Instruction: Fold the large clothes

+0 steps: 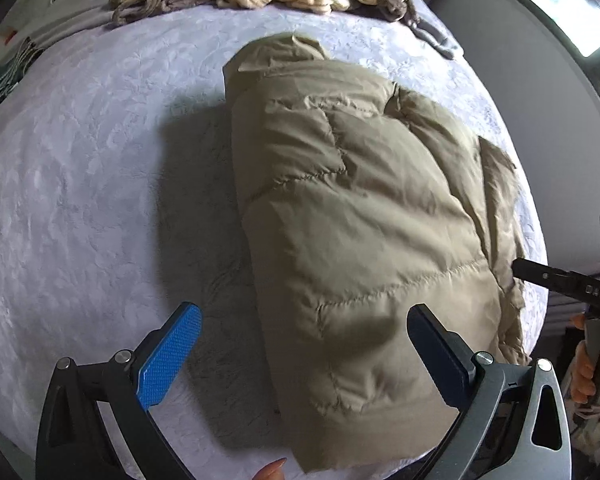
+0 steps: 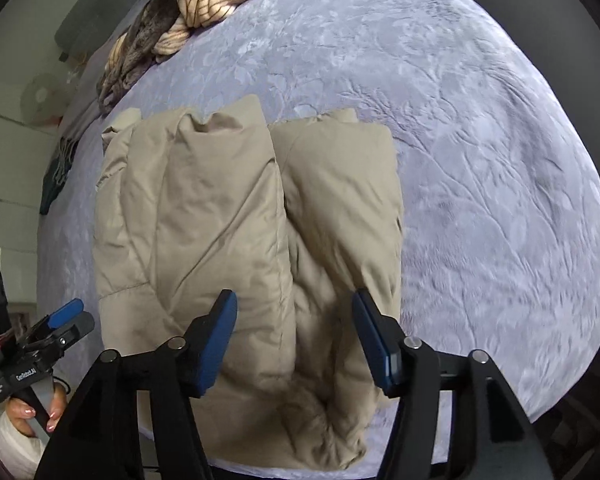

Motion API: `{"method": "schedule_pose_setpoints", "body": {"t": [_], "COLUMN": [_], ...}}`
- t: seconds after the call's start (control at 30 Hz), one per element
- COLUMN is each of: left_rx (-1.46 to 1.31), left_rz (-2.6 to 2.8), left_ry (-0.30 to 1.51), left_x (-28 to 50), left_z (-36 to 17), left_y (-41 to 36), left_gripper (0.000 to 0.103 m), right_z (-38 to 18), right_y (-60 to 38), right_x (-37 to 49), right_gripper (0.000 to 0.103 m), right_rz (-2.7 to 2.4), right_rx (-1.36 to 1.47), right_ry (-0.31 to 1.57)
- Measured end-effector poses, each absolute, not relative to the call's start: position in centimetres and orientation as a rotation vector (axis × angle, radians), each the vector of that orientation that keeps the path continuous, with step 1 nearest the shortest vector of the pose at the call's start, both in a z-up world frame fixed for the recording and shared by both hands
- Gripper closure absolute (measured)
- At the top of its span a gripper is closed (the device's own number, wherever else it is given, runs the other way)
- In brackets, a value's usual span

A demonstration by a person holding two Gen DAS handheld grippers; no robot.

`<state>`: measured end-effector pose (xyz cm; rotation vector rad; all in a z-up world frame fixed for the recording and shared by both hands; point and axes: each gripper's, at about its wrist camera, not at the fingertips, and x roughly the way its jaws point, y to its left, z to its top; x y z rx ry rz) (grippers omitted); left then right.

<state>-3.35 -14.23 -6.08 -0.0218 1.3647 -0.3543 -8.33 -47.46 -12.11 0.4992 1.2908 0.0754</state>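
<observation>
In front of me a khaki padded jacket (image 1: 364,216) lies folded on the bed, a puffy quilted bundle with stitched seams and soft creases. In my right view the jacket (image 2: 220,240) forms two thick lengthwise rolls pressed side by side, a deep crease running between them. Its near end reaches the bed's near edge, slightly overhanging. Its far end lies around the middle of the bed. It rests flat, long side pointing away from me.

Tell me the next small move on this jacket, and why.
Probably close the right gripper on the near end of the tan puffer jacket. The jacket lies folded lengthwise on the lavender bedspread, both grippers' jaws are open and empty, and the left gripper hovers above it.
</observation>
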Motion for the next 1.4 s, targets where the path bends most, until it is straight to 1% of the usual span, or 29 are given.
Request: {"method": "schedule_pose_setpoints", "body": {"t": [0.03,0.07,0.1,0.23,0.27,0.37,0.4,0.43,0.47,0.6,0.7,0.83,1.0,1.17,1.27,1.4], "left_rx": [-0.025,-0.025,-0.022,-0.016,-0.018,-0.023,-0.023,-0.023,-0.022,-0.008,-0.030,-0.155,-0.351,-0.432,-0.464,-0.556], "left_rz": [-0.354,-0.352,-0.351,-0.357,-0.361,-0.365,-0.365,-0.364,-0.366,-0.372,-0.389,-0.472,-0.554,-0.576,-0.605,-0.639], "left_ry": [1.371,1.377,1.381,1.393,1.396,1.406,1.410,1.413,1.416,1.419,1.432,1.470,1.494,1.520,1.527,1.555], "left_x": [-3.3,-3.2,-3.2,-3.0,-2.8,-2.5,-2.3,-2.2,-2.0,-1.9,-1.8,-0.9,0.7,2.4,3.1,3.5], "left_z": [-6.3,-6.5,-6.6,-7.0,-7.2,-7.5,-7.6,-7.7,-7.8,-7.9,-8.3,-9.1,-10.3,-12.5,-14.0,-15.8], "left_y": [-14.5,-14.8,-15.0,-15.7,-15.8,-15.9,-16.0,-16.1,-16.1,-16.5,-16.5,-15.3,-12.9,-12.1,-12.2,-12.2], "left_gripper": [0.000,0.000,0.000,0.000,0.000,0.000,0.000,0.000,0.000,0.000,0.000,0.000,0.000,0.000,0.000,0.000], "right_z": [-12.0,-12.0,-12.0,-12.2,-12.3,-12.8,-12.9,-13.1,-13.3,-14.3,-16.2,-18.5,-19.0,-20.4,-21.8,-22.4], "right_y": [-47.7,-48.0,-48.3,-50.3,-50.6,-51.0,-50.9,-50.7,-50.5,-50.1,-50.3,-51.0,-51.4,-50.6,-50.6,-49.6], "right_x": [-8.2,-8.0,-7.7,-7.0,-6.9,-6.6,-6.6,-6.6,-6.6,-6.3,-5.9,-5.5,-5.2,-3.7,-2.7,-1.4], "right_gripper": [0.034,0.026,0.023,0.022,0.019,0.018,0.016,0.002,0.000,0.000,0.000,0.000,0.000,0.000,0.000,0.000], "right_rz": [0.085,0.092,0.094,0.116,0.126,0.194,0.220,0.244,0.270,0.292,0.279,0.340,0.459,0.422,0.445,0.544], "right_rx": [0.493,0.483,0.478,0.527,0.543,0.579,0.577,0.573,0.570,0.518,0.497,0.626,0.797,0.715,0.757,0.839], "right_ry": [1.287,1.280,1.276,1.251,1.245,1.248,1.250,1.256,1.262,1.297,1.356,1.394,1.351,1.400,1.421,1.394]}}
